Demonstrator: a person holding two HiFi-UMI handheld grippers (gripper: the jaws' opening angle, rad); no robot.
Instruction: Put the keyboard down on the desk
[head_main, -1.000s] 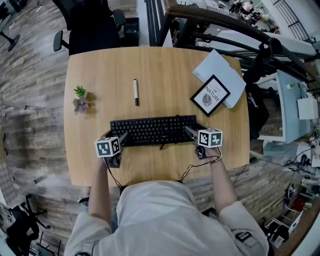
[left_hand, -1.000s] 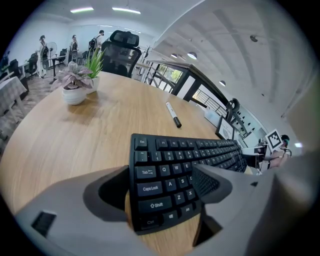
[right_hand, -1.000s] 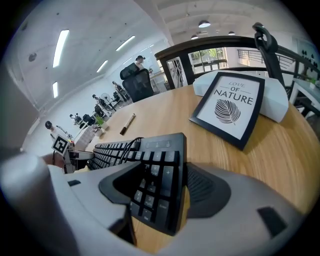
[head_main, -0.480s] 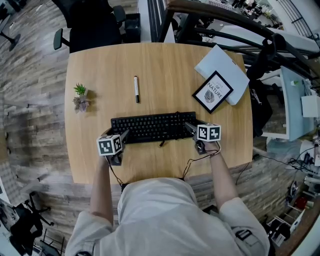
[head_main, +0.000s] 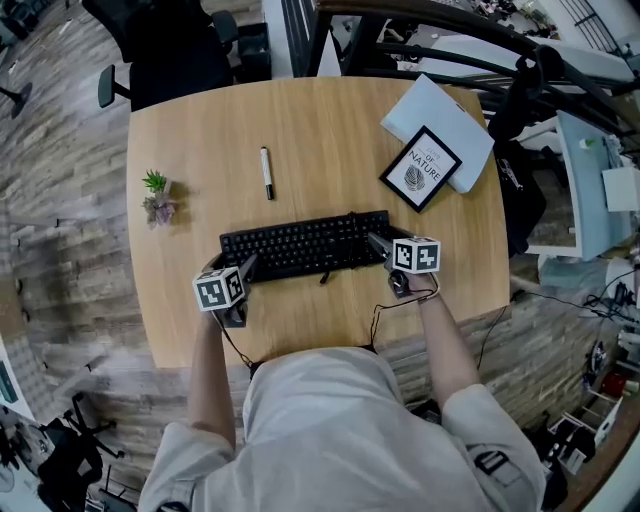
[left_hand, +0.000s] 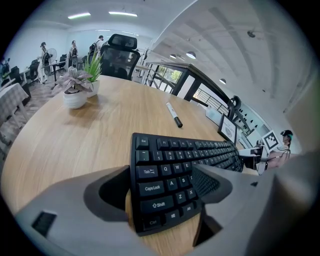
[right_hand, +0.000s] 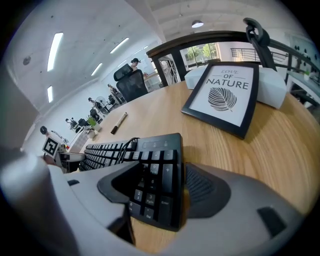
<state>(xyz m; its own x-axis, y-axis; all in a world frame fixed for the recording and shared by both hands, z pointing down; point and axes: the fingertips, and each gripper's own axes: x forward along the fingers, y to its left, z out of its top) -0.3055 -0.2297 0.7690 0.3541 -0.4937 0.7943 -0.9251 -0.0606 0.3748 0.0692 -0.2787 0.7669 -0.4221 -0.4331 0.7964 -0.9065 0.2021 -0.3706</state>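
Note:
A black keyboard (head_main: 305, 246) lies lengthwise across the wooden desk (head_main: 330, 130), flat on it as far as I can see. My left gripper (head_main: 247, 267) is at its left end. In the left gripper view the end with the Shift and Caps Lock keys (left_hand: 160, 192) sits between the jaws, one jaw lying over the keys, and my left gripper (left_hand: 162, 176) is shut on it. My right gripper (head_main: 376, 241) is at the right end. Its jaws are opening, with the number-pad end (right_hand: 157, 187) between them and a thin gap beside the outer pad.
A framed "Love of Nature" picture (head_main: 420, 168) leans on white paper (head_main: 440, 115) at the far right. A pen (head_main: 266, 172) lies beyond the keyboard, and a small potted plant (head_main: 157, 197) stands at the left. The keyboard's cable (head_main: 325, 272) trails toward me. An office chair (head_main: 170, 50) stands behind the desk.
The keyboard and both grippers keep nearly the same place on the desk. The head view has shifted slightly.

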